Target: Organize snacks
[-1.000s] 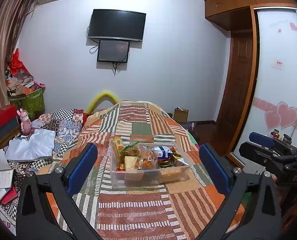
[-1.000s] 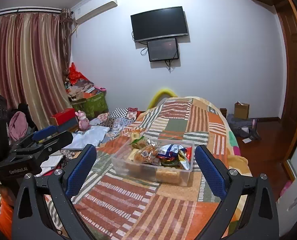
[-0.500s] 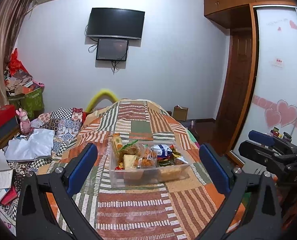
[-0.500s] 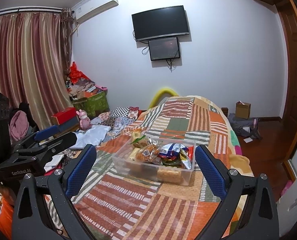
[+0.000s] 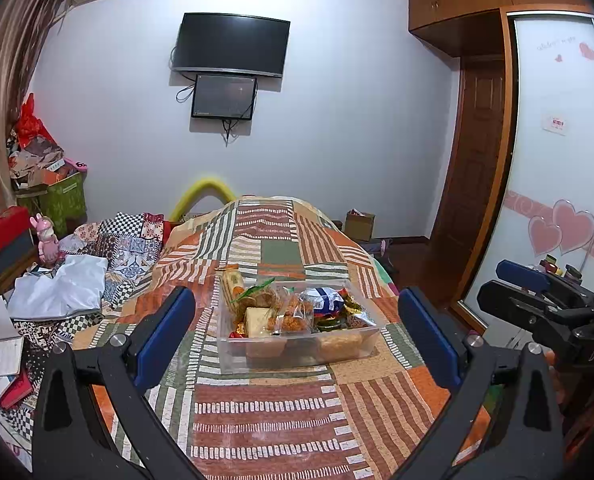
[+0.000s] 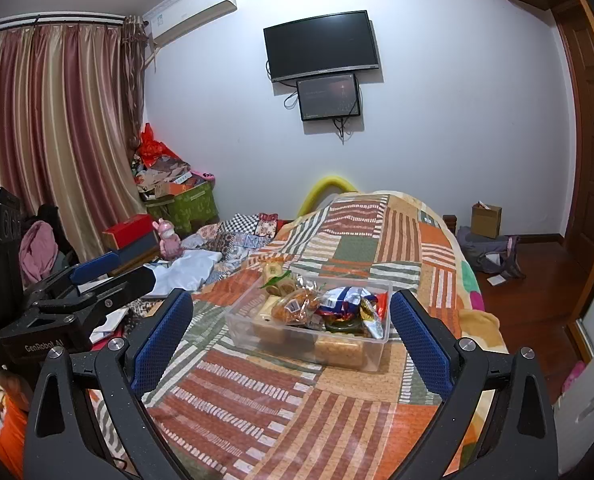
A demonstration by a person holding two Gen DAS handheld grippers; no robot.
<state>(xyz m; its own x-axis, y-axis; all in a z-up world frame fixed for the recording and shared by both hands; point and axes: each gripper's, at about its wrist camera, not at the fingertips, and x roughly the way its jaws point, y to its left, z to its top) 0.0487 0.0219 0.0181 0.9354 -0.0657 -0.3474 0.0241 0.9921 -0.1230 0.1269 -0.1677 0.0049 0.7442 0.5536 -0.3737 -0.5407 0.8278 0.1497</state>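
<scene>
The clear plastic container of snacks rests mid-width on the patchwork bedcover, well inside both side edges. Left gripper and right gripper hang above the bare cover in front of it, jaws spread wide, empty, apart from the container.

A home bedroom: a quilted bed, a wall-mounted television beyond it, a wardrobe beside it.

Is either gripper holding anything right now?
Nothing is held: left gripper and right gripper are open, short of the clear plastic snack box.
</scene>
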